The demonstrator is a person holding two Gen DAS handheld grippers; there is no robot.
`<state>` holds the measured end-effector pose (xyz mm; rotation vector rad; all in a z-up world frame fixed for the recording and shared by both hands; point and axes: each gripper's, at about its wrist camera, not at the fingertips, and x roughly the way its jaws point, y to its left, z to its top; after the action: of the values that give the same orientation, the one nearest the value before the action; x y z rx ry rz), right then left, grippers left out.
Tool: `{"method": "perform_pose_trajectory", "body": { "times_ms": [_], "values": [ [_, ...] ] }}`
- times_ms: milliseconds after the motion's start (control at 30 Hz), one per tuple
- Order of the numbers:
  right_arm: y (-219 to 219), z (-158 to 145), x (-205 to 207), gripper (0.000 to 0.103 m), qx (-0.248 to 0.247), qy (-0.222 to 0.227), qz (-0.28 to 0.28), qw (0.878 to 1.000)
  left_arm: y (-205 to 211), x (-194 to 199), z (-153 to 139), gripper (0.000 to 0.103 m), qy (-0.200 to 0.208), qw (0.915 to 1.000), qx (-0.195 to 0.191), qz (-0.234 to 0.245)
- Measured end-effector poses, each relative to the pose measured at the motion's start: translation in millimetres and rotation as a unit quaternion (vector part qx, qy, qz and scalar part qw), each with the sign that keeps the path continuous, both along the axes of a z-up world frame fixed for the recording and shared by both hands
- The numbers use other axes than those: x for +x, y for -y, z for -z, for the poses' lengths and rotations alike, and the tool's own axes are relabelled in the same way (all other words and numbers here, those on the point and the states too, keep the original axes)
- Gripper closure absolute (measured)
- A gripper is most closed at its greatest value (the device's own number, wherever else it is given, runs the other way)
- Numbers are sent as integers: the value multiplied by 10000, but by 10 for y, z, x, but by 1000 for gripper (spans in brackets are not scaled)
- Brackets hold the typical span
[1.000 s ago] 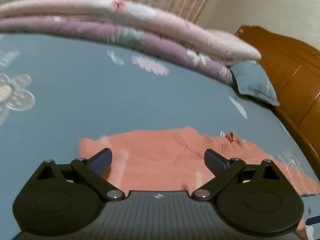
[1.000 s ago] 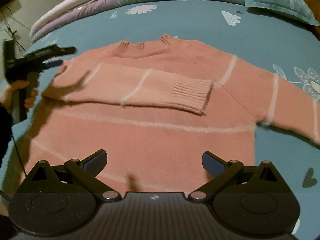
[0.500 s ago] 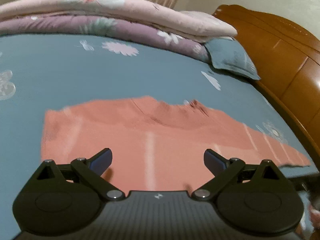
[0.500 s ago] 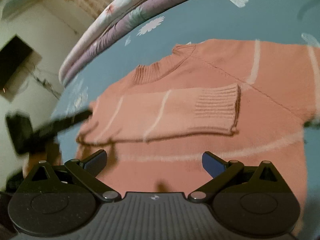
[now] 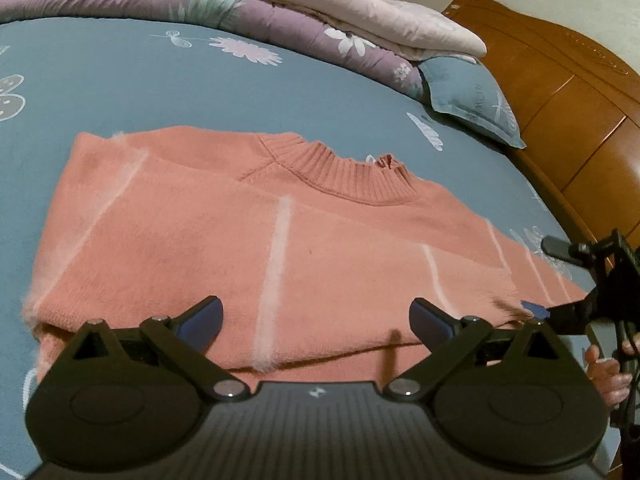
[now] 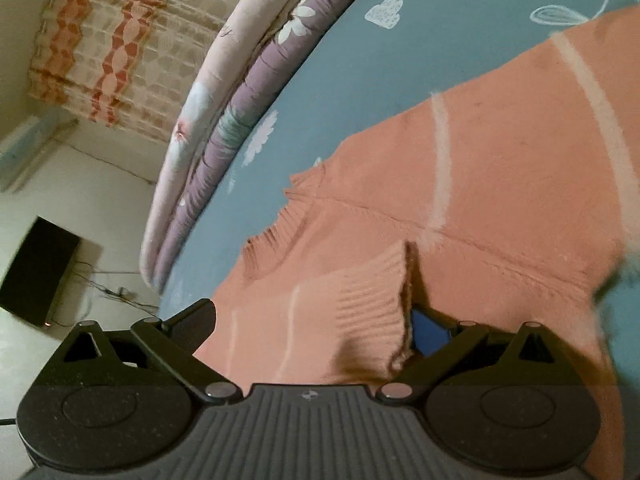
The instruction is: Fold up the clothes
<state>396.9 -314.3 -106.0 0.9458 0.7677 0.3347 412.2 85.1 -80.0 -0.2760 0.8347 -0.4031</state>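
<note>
Both grippers, jaws wide and empty, have closed in on the sweater spread on the bed. Right gripper now straddles the folded sleeve's cuff; left gripper hovers over the hem. Beyond, the collar. Judged: folding partway along.

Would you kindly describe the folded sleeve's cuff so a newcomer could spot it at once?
Start from the blue bed sheet and find the salmon sweater spread on it. One sleeve lies folded across the chest, and its cuff sits just below the collar, between the open right gripper's fingers. It is a straight ribbed band with a free edge, unlike the curved collar.
</note>
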Motion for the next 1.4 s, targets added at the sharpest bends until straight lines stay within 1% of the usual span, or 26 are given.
{"method": "perform_pose_trajectory", "body": {
  "times_ms": [33, 100, 167, 233, 267, 300, 400, 533, 667, 767, 933, 1000, 1033, 1067, 1133, 1200, 1267, 1300, 1333, 1367, 1400],
  "values": [
    [-19, 3, 30, 10, -8, 37, -100, 9999, -1, -10, -9, 4, 3, 10000, -11, -19],
    [-58, 17, 87, 19, -66, 71, -283, 9996, -23, -37, -40, 4, 38, 10000, -15, -69],
    [-100, 57, 134, 34, -230, 3, -421, 9988, -47, -64, -72, 4, 77, 9999, -18, -122],
    [-106, 72, 168, 66, -393, -102, -458, 9981, -72, -91, -105, 4, 115, 9998, -21, -175],
    [-101, 65, 185, 75, -479, -138, -477, 9976, -84, -105, -121, 4, 134, 9997, -22, -201],
    [-93, 49, 203, 90, -570, -160, -506, 9970, -97, -118, -138, 4, 154, 9996, -23, -227],
    [-132, -107, 264, 90, -921, 35, -674, 9935, -134, -159, -186, 4, 212, 9993, -27, -306],
    [-273, -456, 354, 90, -1579, 546, -896, 9819, -175, -207, -244, 4, 285, 9988, -29, -391],
    [-312, -648, 413, 90, -1946, 807, -968, 9728, -182, -225, -268, 4, 342, 9986, -14, -394],
    [-270, -636, 402, 90, -2143, 799, -910, 9692, -188, -239, -286, 4, 385, 9985, -4, -395],
    [-152, -586, 312, 90, -2273, 850, -752, 9672, -198, -262, -316, 4, 457, 9982, 14, -398],
    [-174, -585, 324, 89, -2358, 710, -808, 9658, -197, -265, -324, 4, 487, 9980, 35, -406],
    [-179, -559, 325, 83, -2476, 567, -789, 9640, -198, -257, -324, 4, 505, 9979, 49, -402],
    [-181, -520, 321, 81, -2646, 386, -735, 9608, -198, -243, -329, 4, 534, 9978, 72, -389],
    [-144, -453, 282, 77, -2957, 82, -533, 9538, -183, -215, -353, 4, 641, 9970, 195, -397],
    [-82, -468, 194, 76, -3133, -14, -231, 9494, -178, -164, -367, 4, 750, 9959, 340, -369],
    [-67, -566, 93, 73, -3194, 136, 1, 9475, -174, -93, -340, 4, 824, 9949, 474, -336],
    [-83, -624, 51, 70, -3210, 257, 61, 9467, -183, -43, -296, 4, 796, 9946, 539, -384],
    [-133, -673, 28, 65, -3211, 380, 13, 9463, -194, 17, -228, 4, 694, 9944, 645, -476],
    [-198, -714, 15, 63, -3200, 496, -92, 9461, -213, 89, -128, 4, 464, 9930, 885, -633],
    [-262, -755, 2, 60, -3188, 611, -197, 9456, -237, 119, -49, 8, 359, 9904, 1121, -720]
  ]
}}
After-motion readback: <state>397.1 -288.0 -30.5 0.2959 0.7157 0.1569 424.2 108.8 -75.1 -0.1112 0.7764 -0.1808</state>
